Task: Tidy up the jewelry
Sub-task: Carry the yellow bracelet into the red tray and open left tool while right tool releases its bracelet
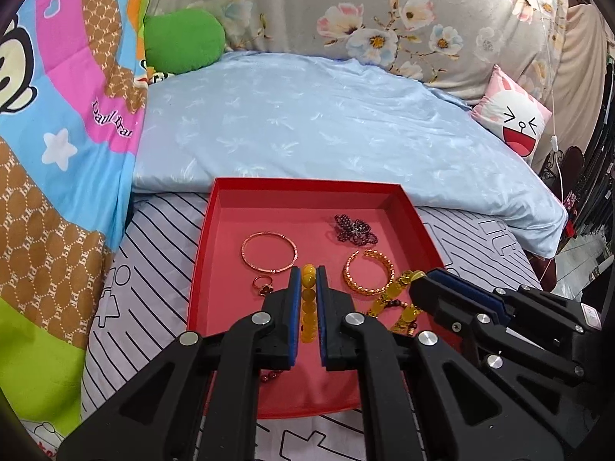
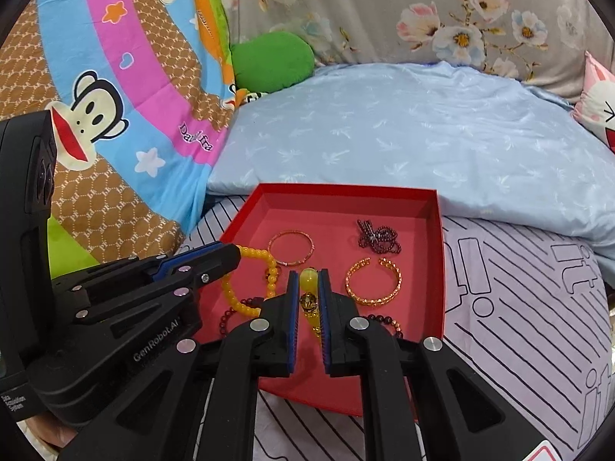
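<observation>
While both sets of jaws are narrowed around beads, I read my left gripper as clamped on the yellow bead bracelet, whose amber beads fill the slot between the blue pads, and my right gripper as pinched on the chunky yellow strand — a large yellow bead and a dark carved one sit between its fingers. Both pieces lie over the near half of the red tray, the bracelet toward the near-left, the strand toward the near-right. Farther in, a thin rose-gold bangle lies left of centre with a small ring just beside it, an open gold cuff rests right of centre, and a dark beaded cluster sits toward the far-right corner. A dark red bead bracelet is partly hidden under the grippers near the front edge. My judgement — everything is already inside the tray; the far pieces look spread out, while the near beaded ones overlap and want separating.
</observation>
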A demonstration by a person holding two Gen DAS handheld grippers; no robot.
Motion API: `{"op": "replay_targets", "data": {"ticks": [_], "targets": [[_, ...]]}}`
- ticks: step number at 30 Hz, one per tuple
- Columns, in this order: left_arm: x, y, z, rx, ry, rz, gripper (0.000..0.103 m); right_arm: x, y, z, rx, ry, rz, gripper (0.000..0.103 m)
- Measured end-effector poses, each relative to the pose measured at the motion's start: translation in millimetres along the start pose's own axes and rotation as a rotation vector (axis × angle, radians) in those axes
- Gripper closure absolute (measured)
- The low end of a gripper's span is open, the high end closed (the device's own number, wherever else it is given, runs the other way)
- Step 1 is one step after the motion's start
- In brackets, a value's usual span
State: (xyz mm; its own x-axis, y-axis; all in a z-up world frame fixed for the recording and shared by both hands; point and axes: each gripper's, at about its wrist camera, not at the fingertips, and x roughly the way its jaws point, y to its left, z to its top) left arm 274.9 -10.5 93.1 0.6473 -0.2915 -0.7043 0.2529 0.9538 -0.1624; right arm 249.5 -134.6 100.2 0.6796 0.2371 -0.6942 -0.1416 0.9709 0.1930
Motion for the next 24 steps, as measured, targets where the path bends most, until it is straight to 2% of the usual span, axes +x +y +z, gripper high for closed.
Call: {"op": "replay_targets", "data": {"ticks": [9,15,16,18,20,24], "targets": [[25,10,2,-0.026,0.032,-0.011,0.096,26,-8,-1,0.029,0.035,0.016,0.093],[46,14,-3,-0.022,0.064,0.024,0.095,41,-20,-6,0.043,0.064,-0.025,0.093],[47,15,-4,-0.019,0.068,0.028,0.095,40,-23,-8,0.047,0.056,-0.042,0.090],[50,16,-8,-0.019,0.070,0.038,0.089,39,-26,-11,0.044,0.049,-0.064,0.083],[50,18,-10,-0.030,0.064,0.044,0.071,35,-31,-12,0.062,0.034,-0.071,0.072],[43,19,-13,-0.046,0.046,0.044,0.066,27,-35,-12,0.077,0.017,-0.066,0.066]]}}
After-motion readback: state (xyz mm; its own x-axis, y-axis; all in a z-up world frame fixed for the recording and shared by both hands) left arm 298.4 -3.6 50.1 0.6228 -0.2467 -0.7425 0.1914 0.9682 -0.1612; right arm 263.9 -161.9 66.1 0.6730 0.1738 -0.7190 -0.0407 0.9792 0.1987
